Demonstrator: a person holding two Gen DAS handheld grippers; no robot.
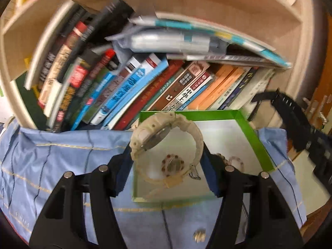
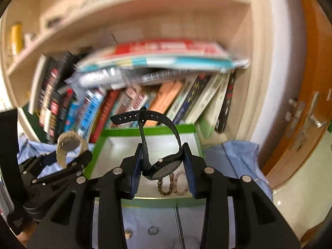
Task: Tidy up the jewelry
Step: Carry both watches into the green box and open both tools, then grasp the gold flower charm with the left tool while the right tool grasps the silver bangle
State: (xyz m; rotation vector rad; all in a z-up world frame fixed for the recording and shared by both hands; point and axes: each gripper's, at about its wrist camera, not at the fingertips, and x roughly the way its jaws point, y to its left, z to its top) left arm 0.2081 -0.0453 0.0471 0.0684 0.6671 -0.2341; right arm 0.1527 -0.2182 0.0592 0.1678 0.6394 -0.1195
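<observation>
The left tongs (image 1: 168, 161) are clamped on a white watch (image 1: 166, 143), and the right tongs (image 2: 162, 170) on a black watch (image 2: 164, 169). Both hang over the green box (image 2: 145, 130), likely to drop in beside the beads (image 2: 172, 183)

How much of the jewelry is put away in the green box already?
Done: two bead bracelets already lie in the green box. In hand: the left gripper holds a cream watch and the right gripper holds a black watch, both above the box. Left: a ring and a small metal piece wait on the blue cloth.
</observation>
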